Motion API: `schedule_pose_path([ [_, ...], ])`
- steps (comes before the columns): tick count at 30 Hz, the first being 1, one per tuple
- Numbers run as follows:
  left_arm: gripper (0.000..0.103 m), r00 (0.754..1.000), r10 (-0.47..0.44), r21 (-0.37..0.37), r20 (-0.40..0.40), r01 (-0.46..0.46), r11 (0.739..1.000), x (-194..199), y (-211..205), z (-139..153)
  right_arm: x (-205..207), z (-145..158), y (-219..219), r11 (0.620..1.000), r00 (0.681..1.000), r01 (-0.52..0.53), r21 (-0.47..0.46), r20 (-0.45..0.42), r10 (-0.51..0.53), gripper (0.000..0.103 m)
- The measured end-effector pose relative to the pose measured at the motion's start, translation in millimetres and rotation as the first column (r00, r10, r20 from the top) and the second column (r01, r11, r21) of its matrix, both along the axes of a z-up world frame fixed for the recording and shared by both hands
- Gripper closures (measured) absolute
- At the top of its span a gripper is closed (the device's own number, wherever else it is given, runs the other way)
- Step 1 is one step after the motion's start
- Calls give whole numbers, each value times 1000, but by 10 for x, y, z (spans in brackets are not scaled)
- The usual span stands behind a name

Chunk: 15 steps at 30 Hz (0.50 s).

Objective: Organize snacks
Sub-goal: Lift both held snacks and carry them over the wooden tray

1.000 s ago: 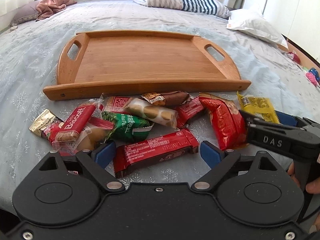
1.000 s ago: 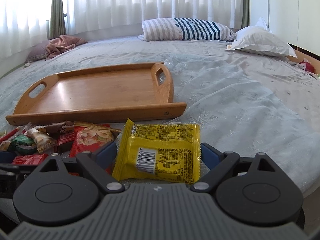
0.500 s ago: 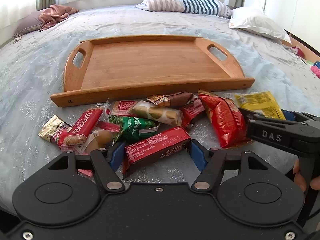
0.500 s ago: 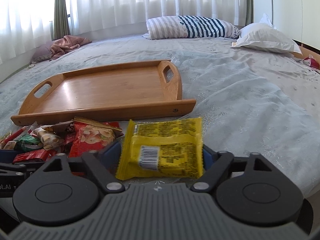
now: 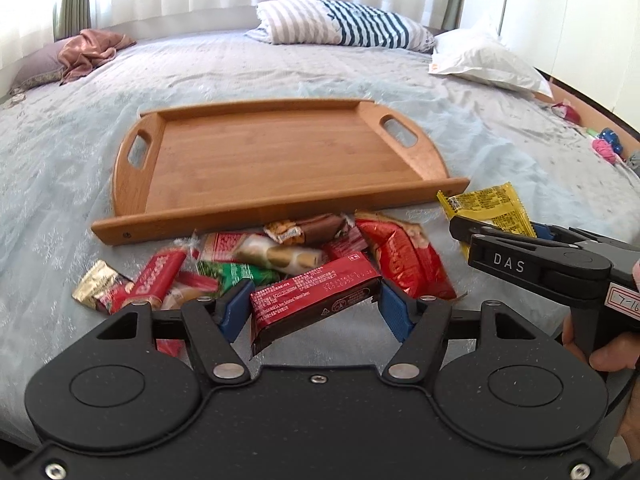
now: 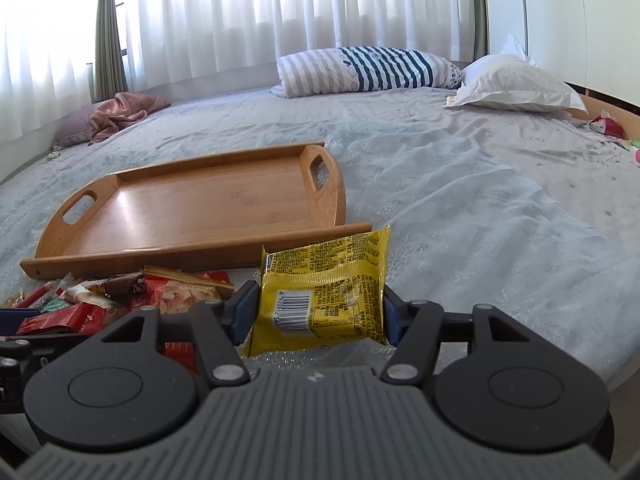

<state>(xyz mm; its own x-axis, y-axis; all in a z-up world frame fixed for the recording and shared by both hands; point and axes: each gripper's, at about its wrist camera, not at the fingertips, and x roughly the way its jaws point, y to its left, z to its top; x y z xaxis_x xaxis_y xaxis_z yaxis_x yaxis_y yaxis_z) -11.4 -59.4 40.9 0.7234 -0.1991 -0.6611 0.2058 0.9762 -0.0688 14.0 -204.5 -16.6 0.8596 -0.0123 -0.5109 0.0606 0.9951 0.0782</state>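
lifting two snacks off the bed: left gripper (image 5: 314,312) fingers pinching the red bar (image 5: 316,298) by its ends; right gripper (image 6: 318,312) fingers closing on the yellow packet (image 6: 324,296), pads at both edges. raise each level, clear the near rim of the empty wooden tray (image 5: 280,208), lay them side by side.
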Motion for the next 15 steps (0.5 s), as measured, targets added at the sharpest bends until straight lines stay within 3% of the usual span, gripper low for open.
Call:
schedule_pose_path([
  [9,38,998,25,17,66,-26,999,220,202,215,81,158,-74,1000,999,-12,13,46,12,39],
  [15,38,995,31,-19,91,-30,999,530,373,378,235,303,-129,998,996,-43,40,75,40,39],
])
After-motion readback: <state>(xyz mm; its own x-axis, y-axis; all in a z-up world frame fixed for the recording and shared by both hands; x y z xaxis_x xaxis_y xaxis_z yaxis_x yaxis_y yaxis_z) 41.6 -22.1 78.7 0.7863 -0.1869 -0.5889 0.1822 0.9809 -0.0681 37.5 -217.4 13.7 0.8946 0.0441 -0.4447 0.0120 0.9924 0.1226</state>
